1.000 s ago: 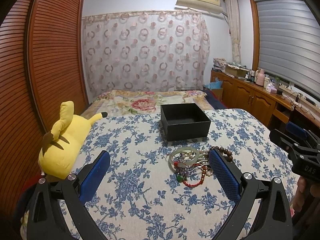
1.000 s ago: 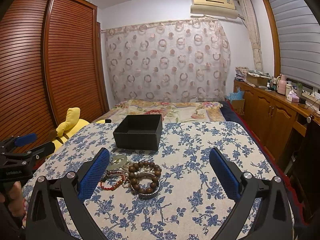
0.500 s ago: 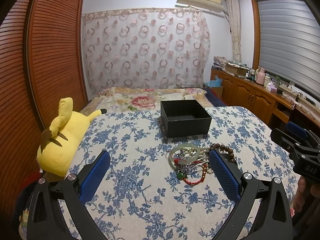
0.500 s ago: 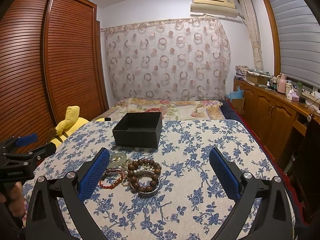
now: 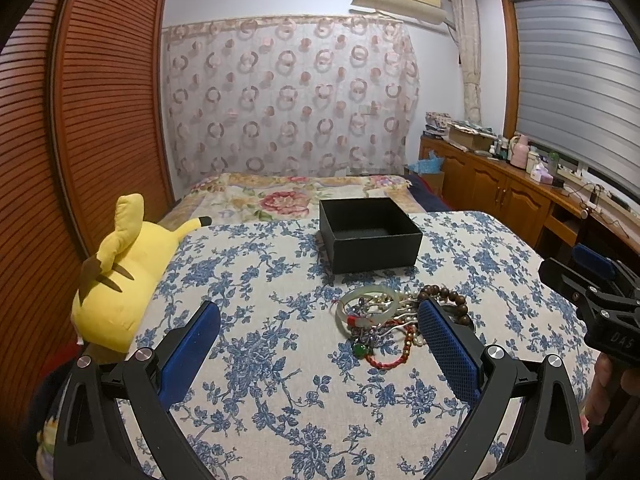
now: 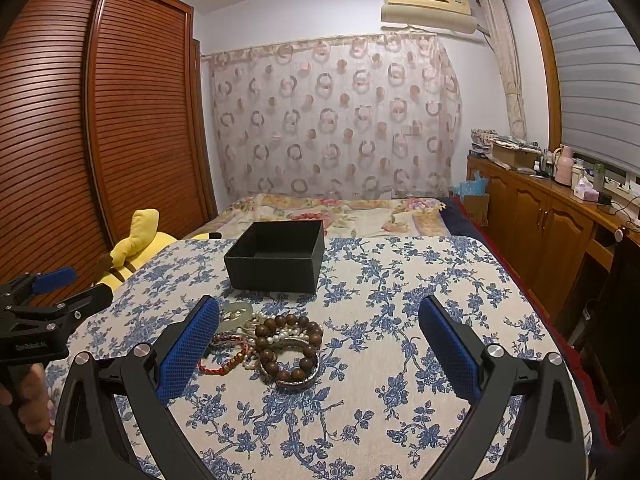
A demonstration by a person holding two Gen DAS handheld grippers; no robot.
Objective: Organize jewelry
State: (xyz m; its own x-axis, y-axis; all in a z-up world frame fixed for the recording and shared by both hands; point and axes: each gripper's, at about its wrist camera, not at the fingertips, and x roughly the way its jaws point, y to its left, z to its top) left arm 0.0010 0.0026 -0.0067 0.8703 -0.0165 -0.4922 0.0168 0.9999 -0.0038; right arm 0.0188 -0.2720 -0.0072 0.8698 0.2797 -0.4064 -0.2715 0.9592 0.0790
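Observation:
A pile of jewelry (image 5: 384, 320) lies on the blue-flowered tablecloth (image 5: 260, 320): a pale jade bangle (image 5: 368, 300), a brown wooden bead bracelet (image 6: 290, 340), pearls and a red cord bracelet (image 6: 224, 364). An open, empty black box (image 5: 370, 234) stands just behind the pile; it also shows in the right wrist view (image 6: 276, 256). My left gripper (image 5: 318, 338) is open and empty, near the pile's left side. My right gripper (image 6: 318, 338) is open and empty, near the pile's right side.
A yellow plush toy (image 5: 120, 272) lies at the table's left edge. A bed (image 5: 296, 196) stands behind the table. A wooden wardrobe (image 6: 100, 140) is on the left, and wooden cabinets (image 6: 540, 216) with bottles run along the right.
Both grippers have risen and tilted slightly, so the table sits lower in each view. The jewelry and the box have not moved. Both grippers stay open.

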